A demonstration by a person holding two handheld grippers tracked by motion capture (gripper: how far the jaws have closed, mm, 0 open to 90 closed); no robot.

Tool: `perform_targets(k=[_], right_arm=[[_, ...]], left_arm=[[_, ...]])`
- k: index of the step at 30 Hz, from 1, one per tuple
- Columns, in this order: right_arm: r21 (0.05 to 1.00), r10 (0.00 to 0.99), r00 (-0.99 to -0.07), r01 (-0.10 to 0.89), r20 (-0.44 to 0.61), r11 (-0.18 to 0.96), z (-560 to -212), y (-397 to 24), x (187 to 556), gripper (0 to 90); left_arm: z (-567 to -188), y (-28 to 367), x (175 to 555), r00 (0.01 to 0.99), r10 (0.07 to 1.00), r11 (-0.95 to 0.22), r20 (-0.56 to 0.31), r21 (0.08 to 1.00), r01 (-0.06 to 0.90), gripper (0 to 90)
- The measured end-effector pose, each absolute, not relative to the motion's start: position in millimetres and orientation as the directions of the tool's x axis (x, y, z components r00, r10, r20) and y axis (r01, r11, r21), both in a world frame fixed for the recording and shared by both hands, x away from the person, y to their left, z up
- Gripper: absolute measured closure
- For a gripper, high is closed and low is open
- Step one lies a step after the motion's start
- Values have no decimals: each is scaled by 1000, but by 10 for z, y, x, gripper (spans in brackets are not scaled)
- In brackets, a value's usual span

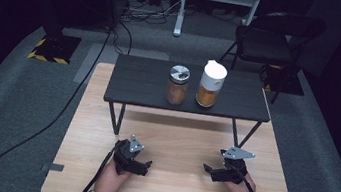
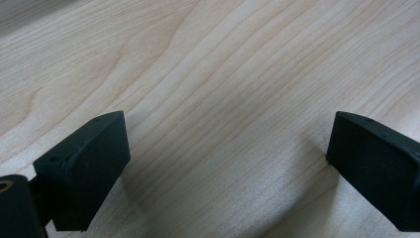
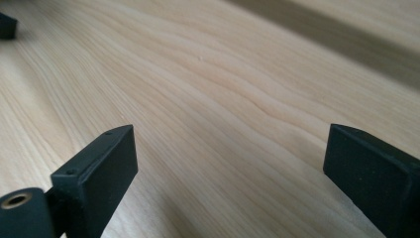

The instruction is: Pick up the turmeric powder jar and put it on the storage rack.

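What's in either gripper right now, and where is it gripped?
Nothing is held. The left gripper and right gripper both have their jaws open over the bare table; the two jars stand apart on the shelf.

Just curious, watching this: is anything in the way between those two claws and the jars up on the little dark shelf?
Nothing visible blocks them. Both the left claw and the right claw rest open on bare wood, and the silver-lidded jar and white-capped jar stand on the raised dark shelf beyond, so the claws must lift to its top.
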State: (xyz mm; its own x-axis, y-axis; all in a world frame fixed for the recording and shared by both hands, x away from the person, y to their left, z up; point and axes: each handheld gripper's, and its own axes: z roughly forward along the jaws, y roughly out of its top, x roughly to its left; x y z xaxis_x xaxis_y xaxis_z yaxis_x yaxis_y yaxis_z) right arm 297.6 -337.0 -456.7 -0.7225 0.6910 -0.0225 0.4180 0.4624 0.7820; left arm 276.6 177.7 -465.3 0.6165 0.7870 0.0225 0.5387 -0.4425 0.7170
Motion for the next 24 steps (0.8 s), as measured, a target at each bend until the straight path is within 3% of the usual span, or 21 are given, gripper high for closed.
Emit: perform_targets(k=[5, 6, 24], right_arm=[[733, 689, -724, 458, -20, 502, -4594, -3293, 3042, 56], [737, 692, -721, 445, -42, 508, -4644, -3267, 3015, 25], [734, 690, -722, 448, -39, 510, -4639, -3261, 3034, 21]], left_arm=[[-4655, 1779, 2767, 616, 787, -441, 22, 718, 538, 27], [-4655, 1778, 2767, 616, 787, -441, 22, 718, 539, 26], [-4655, 1777, 2766, 616, 788, -441, 22, 718, 539, 26]])
